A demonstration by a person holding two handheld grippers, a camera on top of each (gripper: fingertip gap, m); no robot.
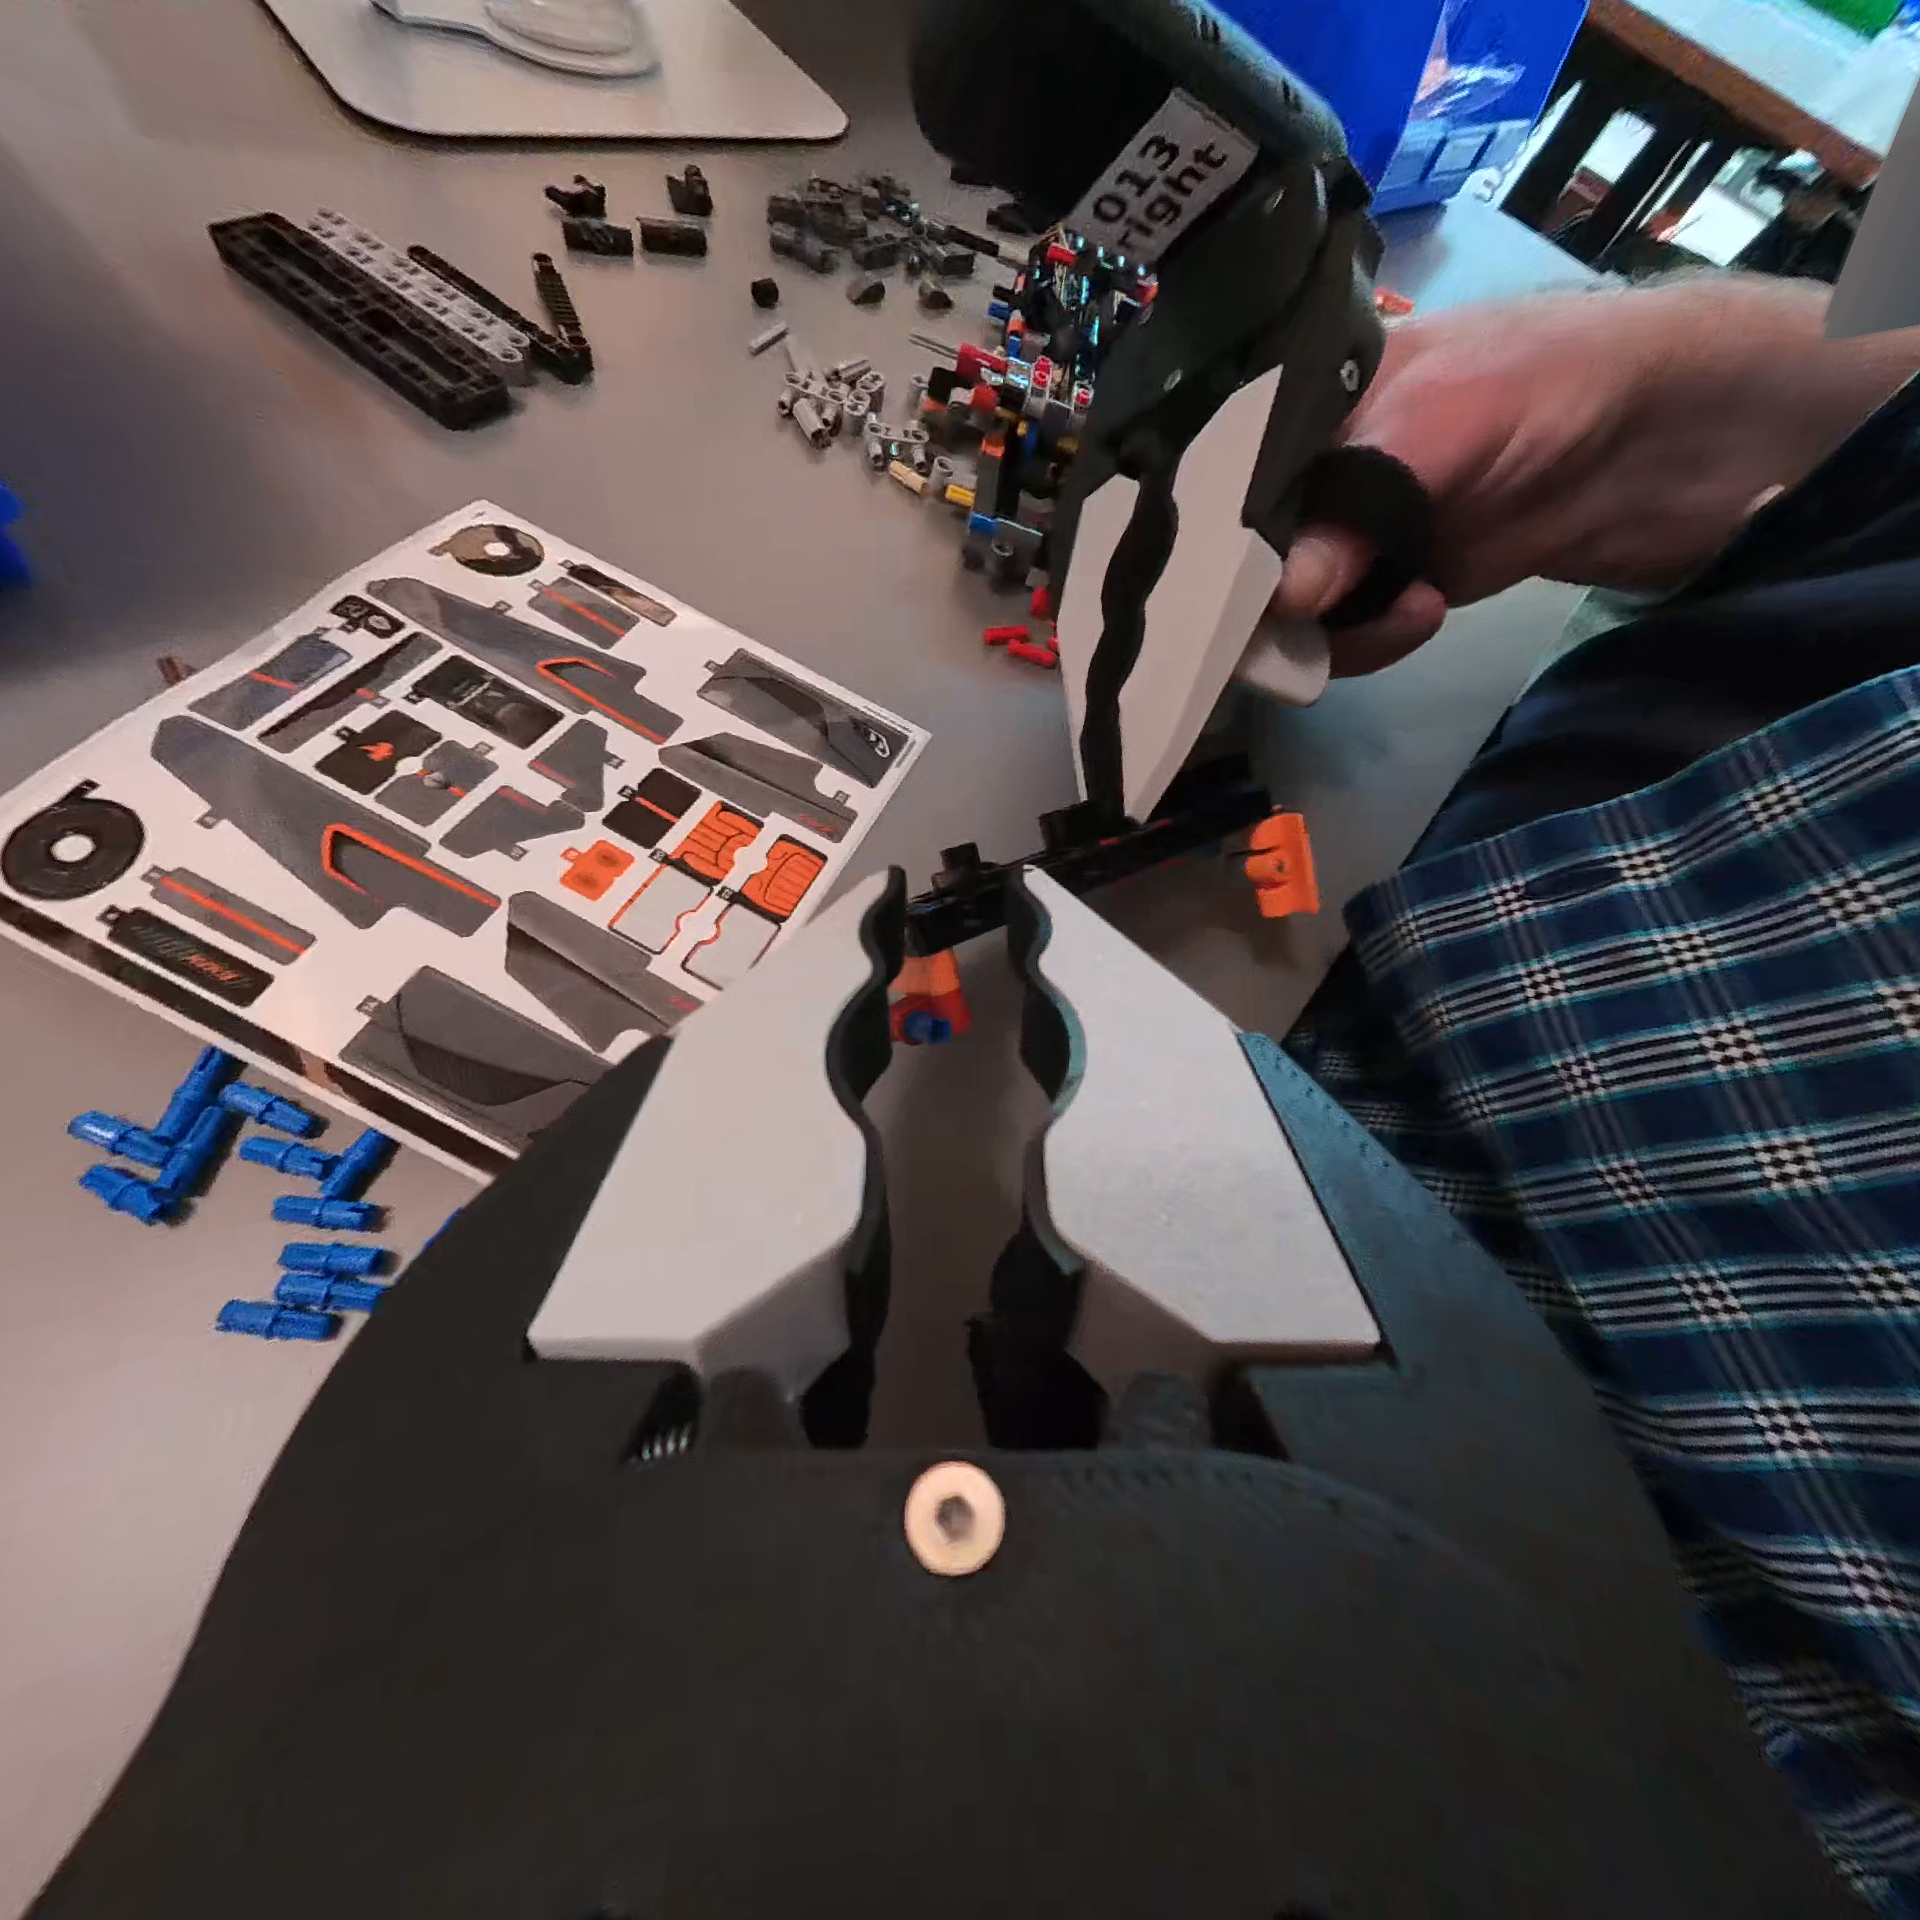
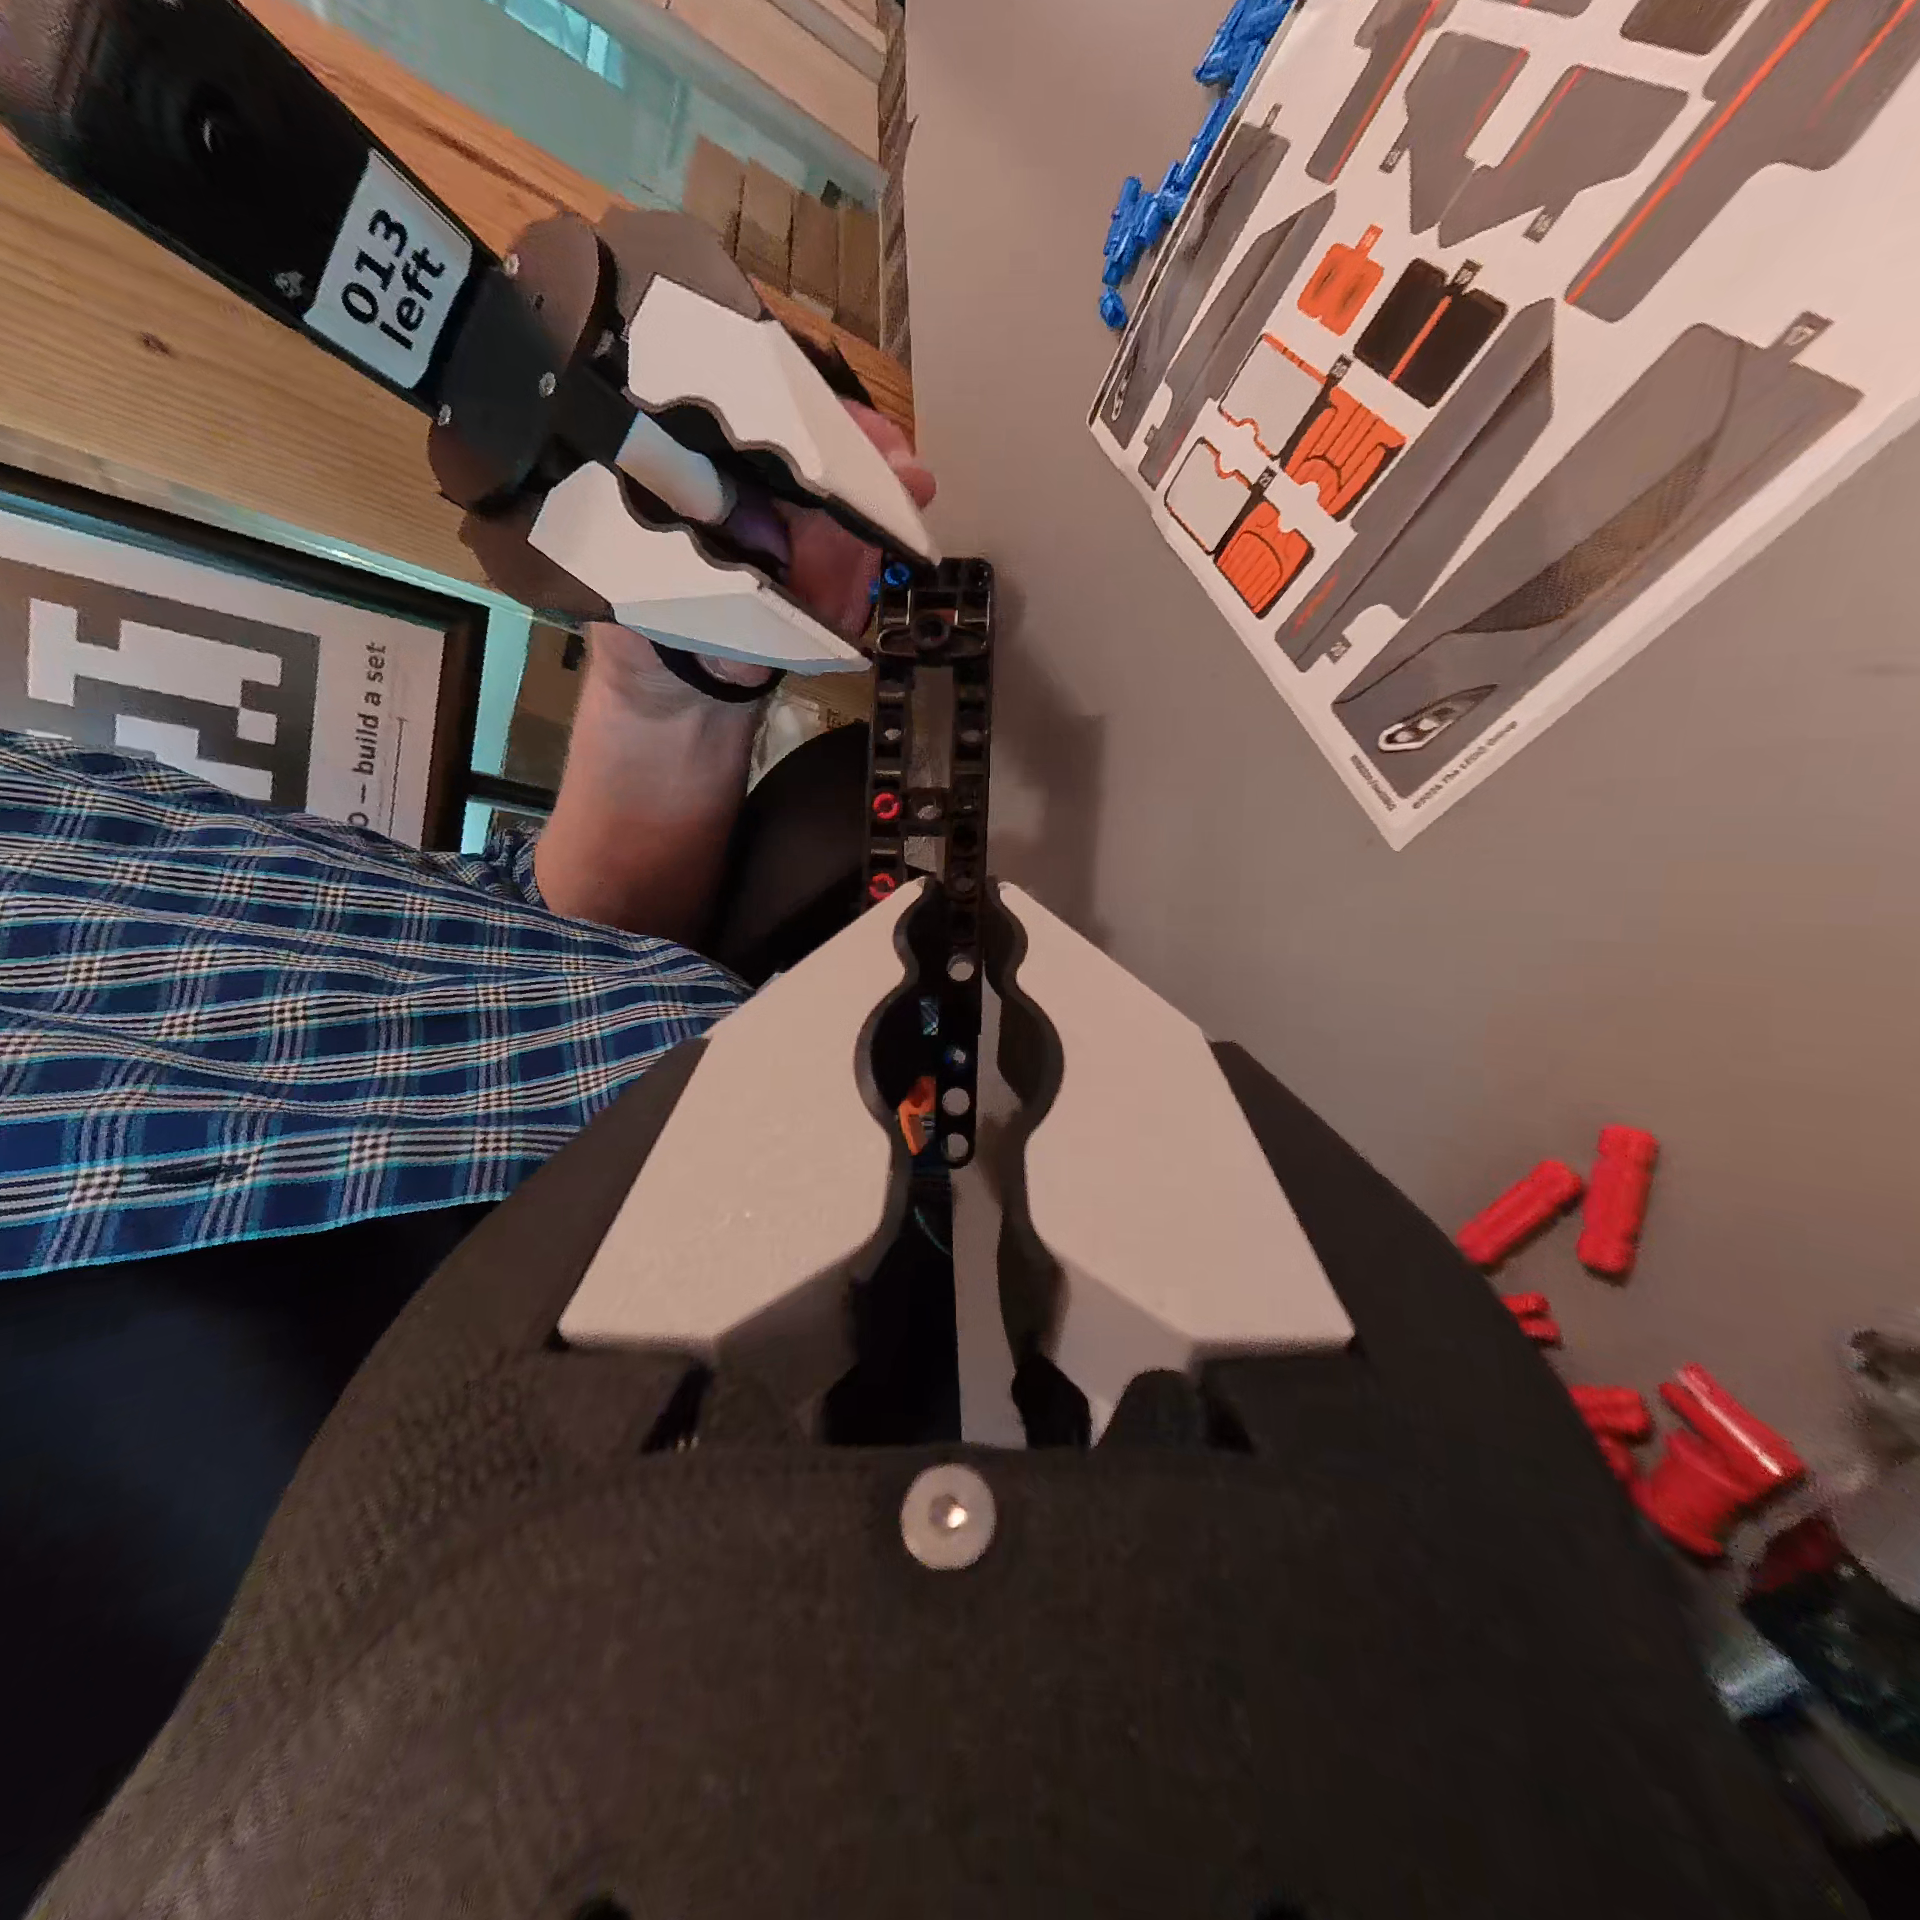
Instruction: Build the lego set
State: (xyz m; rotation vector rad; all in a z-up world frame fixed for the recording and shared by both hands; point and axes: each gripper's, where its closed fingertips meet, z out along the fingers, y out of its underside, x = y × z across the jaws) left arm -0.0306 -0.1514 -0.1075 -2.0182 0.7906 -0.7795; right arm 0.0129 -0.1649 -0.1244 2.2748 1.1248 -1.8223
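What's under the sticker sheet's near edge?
Blue pins lie beside the sticker sheet, one poking out from under its near edge. Anything further beneath is covered.

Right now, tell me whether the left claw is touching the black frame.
Touching: the left wrist view shows the left claw closed on one end of the black frame.
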